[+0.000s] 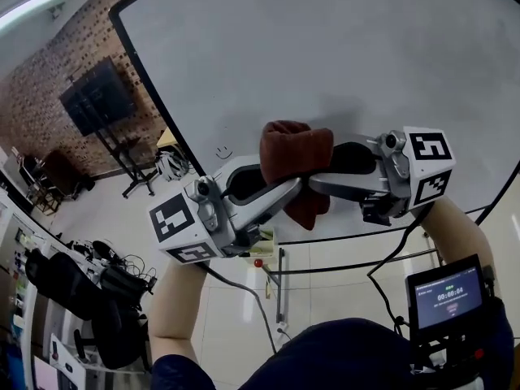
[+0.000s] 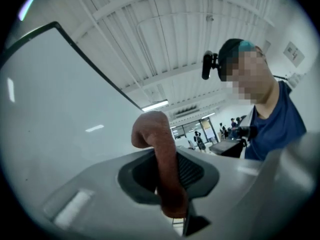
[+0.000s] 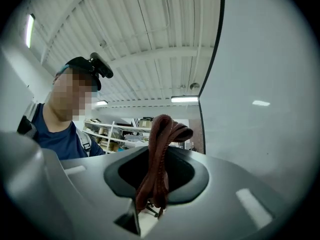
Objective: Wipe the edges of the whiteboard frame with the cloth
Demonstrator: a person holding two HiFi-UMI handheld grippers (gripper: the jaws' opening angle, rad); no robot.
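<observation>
A rust-brown cloth (image 1: 296,165) hangs bunched in front of the whiteboard (image 1: 325,55), below its middle. My left gripper (image 1: 291,188) comes in from the lower left and is shut on the cloth's lower left part. My right gripper (image 1: 318,182) comes in from the right and pinches the cloth's right side. In the left gripper view the cloth (image 2: 162,164) stands as a thick fold clamped between the jaws, with the board's black frame (image 2: 95,69) behind it. The right gripper view shows the cloth (image 3: 157,159) as thin folds squeezed between the jaws, beside the frame's edge (image 3: 217,59).
The black frame (image 1: 138,71) runs down the board's left side. A small smiley (image 1: 223,151) is drawn near it. A dark screen on a stand (image 1: 97,96) stands by the brick wall. Bags and cables (image 1: 81,291) lie at lower left. A small display (image 1: 448,295) sits on the right forearm.
</observation>
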